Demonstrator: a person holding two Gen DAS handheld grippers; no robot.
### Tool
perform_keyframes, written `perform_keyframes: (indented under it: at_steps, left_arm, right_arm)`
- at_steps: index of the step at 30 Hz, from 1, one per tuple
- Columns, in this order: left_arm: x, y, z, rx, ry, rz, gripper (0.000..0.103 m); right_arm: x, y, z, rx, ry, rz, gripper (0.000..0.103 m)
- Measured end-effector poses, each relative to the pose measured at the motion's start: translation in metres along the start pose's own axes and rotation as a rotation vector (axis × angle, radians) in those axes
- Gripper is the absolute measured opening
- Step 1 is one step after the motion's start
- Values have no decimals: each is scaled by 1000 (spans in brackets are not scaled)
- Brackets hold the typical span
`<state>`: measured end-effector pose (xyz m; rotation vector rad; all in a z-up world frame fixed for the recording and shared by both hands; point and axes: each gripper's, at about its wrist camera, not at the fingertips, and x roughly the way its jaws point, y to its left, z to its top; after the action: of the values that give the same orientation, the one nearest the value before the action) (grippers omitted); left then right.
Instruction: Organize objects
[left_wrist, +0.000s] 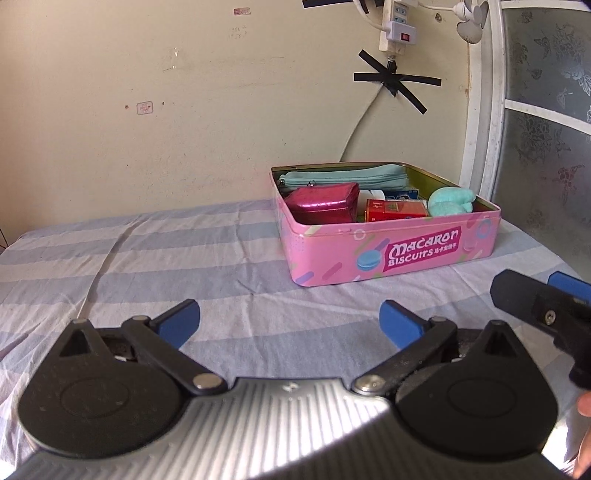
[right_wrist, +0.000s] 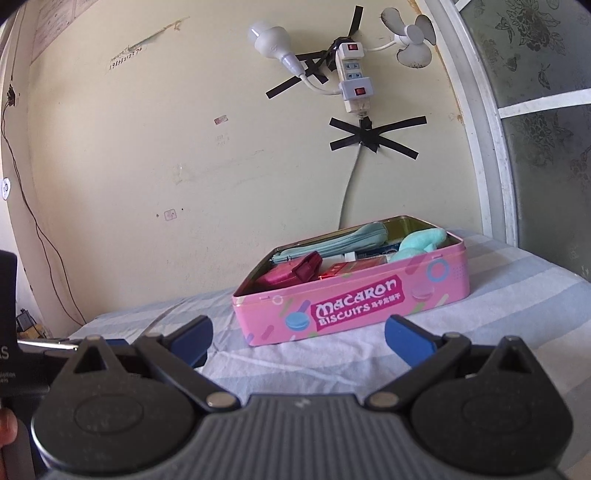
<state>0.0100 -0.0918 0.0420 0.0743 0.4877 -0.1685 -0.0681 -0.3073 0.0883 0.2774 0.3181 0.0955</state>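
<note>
The Macaron Biscuits tin (left_wrist: 388, 236), pink and lidless, sits on the striped bedsheet (left_wrist: 147, 258) ahead of both your grippers, well apart from either pair of fingertips. From your left gripper (left_wrist: 290, 325) it lies forward and to the right of the jaws; from your right gripper (right_wrist: 297, 341) it stands almost straight ahead, its near wall just beyond the gap between the jaws.

Inside the tin, along the wall farthest from your jaws, lies a pale teal zip pouch (left_wrist: 343, 177). In front of it, toward the tin's left end, a shiny magenta purse (left_wrist: 323, 203) rests tilted. At the right end sits a mint-green plush piece (left_wrist: 450, 202). Between purse and plush lies a red carton (left_wrist: 395, 209), with a blue box (left_wrist: 400, 194) behind it; what the small white thing beside them is cannot be told.

Both your grippers have their jaws spread wide, blue pads apart, with nothing between them but bare sheet. In the left wrist view, part of your right gripper shows to the right of the left jaws, above the sheet.

On the wall behind the tin, a white power strip (right_wrist: 352, 77) is fixed with crossed black tape (right_wrist: 375, 136).
</note>
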Motion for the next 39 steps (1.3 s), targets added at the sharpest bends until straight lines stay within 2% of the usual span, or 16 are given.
perform_keyframes:
  at_steps: [11,18,29,35,39]
  left_arm:
    - [4,-3,-3,18,22,40,103]
    - [10,-6,-4,37,65,50,103]
    - [16,-9,-6,39,101,43,103]
    - [16,-10,-6,49,91,40,103]
    - [19,-12,-6,54,107,15,103]
  right_arm:
    - [5,-4,-5,28,25,0,103]
    - [9,-9,-7,47,37,-1,103]
    - [16,-18,-11,83,59,2,103]
    - [17,-20,-13,93,66,2,103]
    - [19,-20,-14,95,70,-1,103]
